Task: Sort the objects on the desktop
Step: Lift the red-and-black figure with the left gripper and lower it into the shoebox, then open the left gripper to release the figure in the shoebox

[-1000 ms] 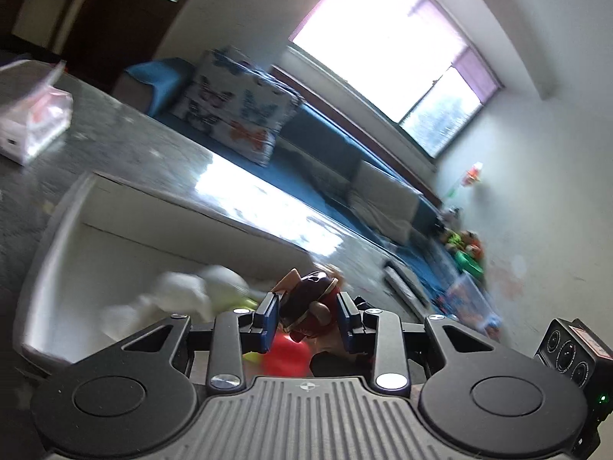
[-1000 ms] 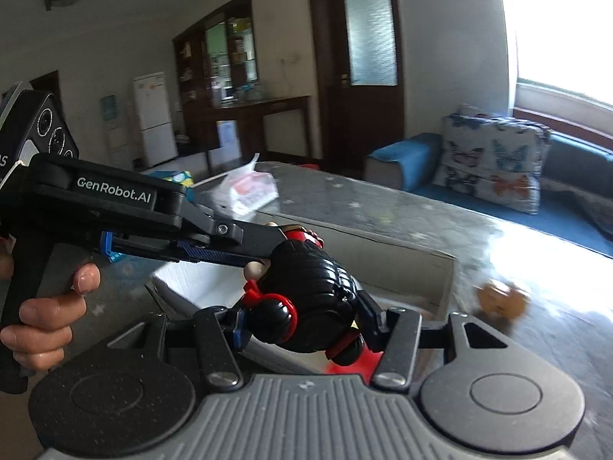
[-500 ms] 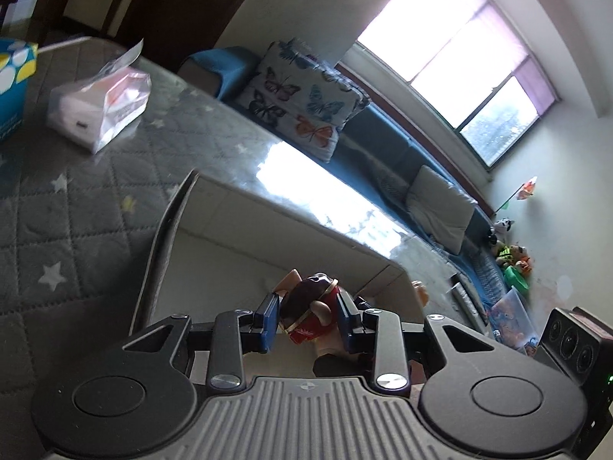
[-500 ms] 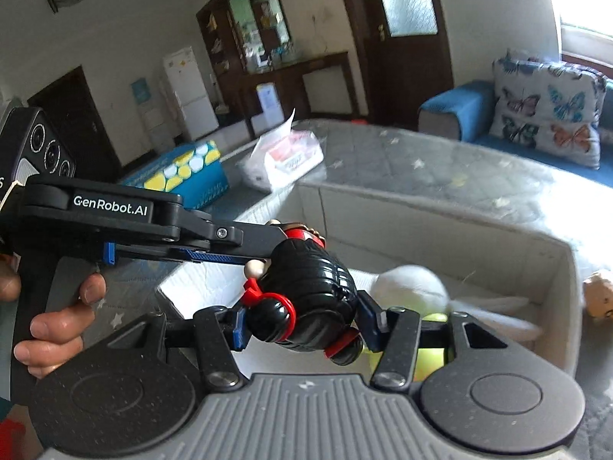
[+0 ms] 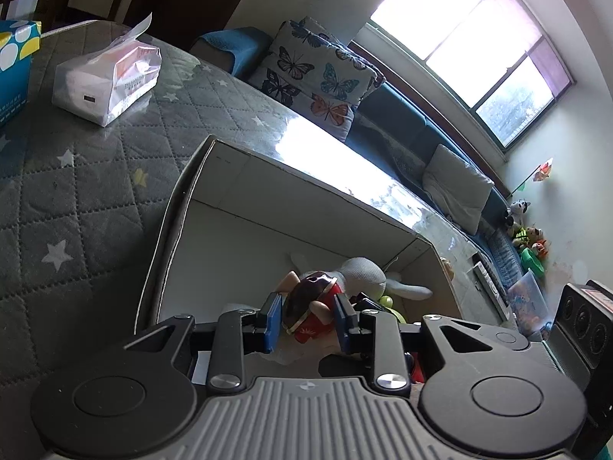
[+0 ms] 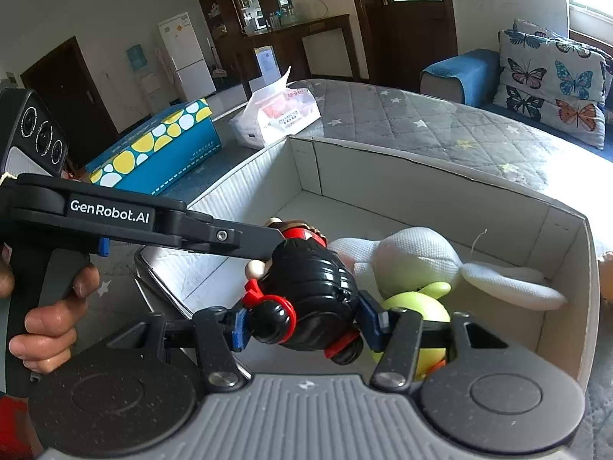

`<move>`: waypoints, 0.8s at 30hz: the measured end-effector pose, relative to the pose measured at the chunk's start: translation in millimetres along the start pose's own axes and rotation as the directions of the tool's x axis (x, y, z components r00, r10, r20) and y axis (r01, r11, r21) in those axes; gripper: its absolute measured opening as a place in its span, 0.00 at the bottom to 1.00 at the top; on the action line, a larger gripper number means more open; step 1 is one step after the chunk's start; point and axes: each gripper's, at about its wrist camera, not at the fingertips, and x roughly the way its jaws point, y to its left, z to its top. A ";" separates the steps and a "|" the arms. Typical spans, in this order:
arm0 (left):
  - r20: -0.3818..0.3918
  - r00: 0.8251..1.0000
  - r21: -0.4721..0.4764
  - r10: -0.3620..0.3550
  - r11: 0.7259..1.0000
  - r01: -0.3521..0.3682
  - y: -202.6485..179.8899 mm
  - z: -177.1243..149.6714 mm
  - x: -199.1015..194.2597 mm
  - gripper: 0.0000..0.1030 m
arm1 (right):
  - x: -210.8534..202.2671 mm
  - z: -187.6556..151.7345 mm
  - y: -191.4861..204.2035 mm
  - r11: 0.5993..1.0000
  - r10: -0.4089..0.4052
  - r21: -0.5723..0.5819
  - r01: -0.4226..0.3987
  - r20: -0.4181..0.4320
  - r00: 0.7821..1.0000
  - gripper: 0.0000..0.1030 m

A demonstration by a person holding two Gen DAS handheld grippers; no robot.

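Since a second ago both hands have come down and forward, so that the two toys now hang over the inside of the white box [image 6: 452,191] instead of above its near wall. The soft white rabbit [image 6: 413,260] and a yellow-green toy [image 6: 417,306] already lie on the box floor; a tissue pack [image 5: 111,76] and a blue carton [image 6: 161,149] stand outside on the quilted table cover [image 5: 76,191]. I judge this to be the drop-off step, nearly complete.

The left gripper [image 5: 308,320] has a small red-and-brown figure [image 5: 312,306] between its blue pads; its jaws are closing, narrow, and seem to touch the figure on both sides. The right gripper [image 6: 302,329] carries a black ribbed toy with red rings [image 6: 306,299], pads against its flanks, while its jaws are opening slightly. Release has apparently begun there, though the toy has not dropped.
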 end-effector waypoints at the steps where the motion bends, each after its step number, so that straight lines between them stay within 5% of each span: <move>1: -0.002 1.000 0.001 0.002 1.000 -0.002 -0.1 -0.1 0.2 0.30 | -1.2 -0.4 0.6 1.000 -0.002 -0.002 0.002 0.002 1.000 0.55; 24: 0.010 0.998 0.039 0.059 0.997 -0.059 -14.3 -4.7 -7.6 0.31 | -26.7 0.5 18.4 0.999 -0.032 -0.035 0.035 0.074 0.997 0.51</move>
